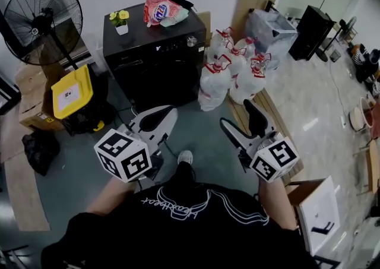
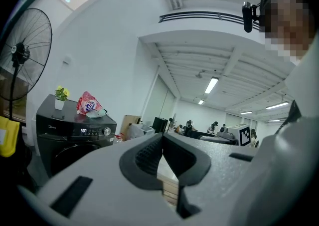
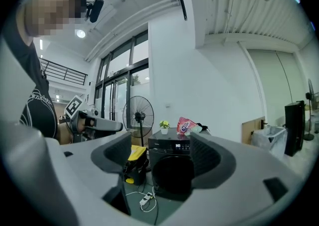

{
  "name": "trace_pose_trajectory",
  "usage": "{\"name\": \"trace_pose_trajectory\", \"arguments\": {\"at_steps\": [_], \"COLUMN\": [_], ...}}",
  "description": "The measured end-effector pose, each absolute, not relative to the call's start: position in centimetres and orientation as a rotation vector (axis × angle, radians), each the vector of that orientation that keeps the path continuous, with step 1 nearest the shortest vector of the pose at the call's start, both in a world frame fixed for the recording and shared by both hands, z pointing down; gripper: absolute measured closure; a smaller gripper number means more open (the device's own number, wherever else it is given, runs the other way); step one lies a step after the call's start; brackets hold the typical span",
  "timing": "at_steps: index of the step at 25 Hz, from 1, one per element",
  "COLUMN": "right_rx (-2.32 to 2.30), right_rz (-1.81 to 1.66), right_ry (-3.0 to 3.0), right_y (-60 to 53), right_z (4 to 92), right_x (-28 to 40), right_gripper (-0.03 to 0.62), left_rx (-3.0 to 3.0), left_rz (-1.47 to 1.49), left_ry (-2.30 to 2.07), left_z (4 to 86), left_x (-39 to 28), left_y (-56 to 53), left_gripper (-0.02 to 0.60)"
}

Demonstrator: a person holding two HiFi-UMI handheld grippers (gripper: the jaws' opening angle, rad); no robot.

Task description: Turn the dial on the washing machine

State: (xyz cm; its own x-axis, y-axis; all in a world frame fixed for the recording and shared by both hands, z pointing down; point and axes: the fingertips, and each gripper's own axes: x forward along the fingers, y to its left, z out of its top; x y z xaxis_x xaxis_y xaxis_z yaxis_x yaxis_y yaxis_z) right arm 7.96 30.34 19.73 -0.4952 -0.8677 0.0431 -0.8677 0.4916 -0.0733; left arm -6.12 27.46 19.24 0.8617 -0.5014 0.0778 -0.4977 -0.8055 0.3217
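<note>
In the head view, the left gripper (image 1: 155, 120) and right gripper (image 1: 244, 124) are held out towards the black washing machine (image 1: 155, 54), well apart from it. Its dial (image 1: 191, 41) is set at the right end of its control panel, and a detergent bag (image 1: 163, 11) is seen on top. In the left gripper view, the jaws are closed together on nothing. In the right gripper view, the jaws are spread wide and empty, with the washing machine framed far beyond them.

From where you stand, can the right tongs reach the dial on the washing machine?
Probably not yet. The right tongs are open and empty, and the dial sits on the washing machine across a stretch of floor. Nothing blocks the way; a step closer should do.
</note>
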Motion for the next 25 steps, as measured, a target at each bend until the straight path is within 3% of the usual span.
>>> {"name": "trace_pose_trajectory", "arguments": {"at_steps": [15,25], "right_rx": [1.555,1.536], "right_rz": [0.327,0.275], "right_ry": [-2.651,-2.526], "right_y": [7.8,-0.6], "right_z": [26.3,30.4], "right_x": [9.9,11.0], "right_gripper": [0.230,0.232], "left_rx": [2.598,2.575], "left_rz": [0.084,0.102], "left_ry": [-0.866,-0.881], "left_z": [26.6,31.2], "left_x": [-4.7,-3.9], "left_y": [5.2,-3.0], "left_gripper": [0.577,0.577]}}
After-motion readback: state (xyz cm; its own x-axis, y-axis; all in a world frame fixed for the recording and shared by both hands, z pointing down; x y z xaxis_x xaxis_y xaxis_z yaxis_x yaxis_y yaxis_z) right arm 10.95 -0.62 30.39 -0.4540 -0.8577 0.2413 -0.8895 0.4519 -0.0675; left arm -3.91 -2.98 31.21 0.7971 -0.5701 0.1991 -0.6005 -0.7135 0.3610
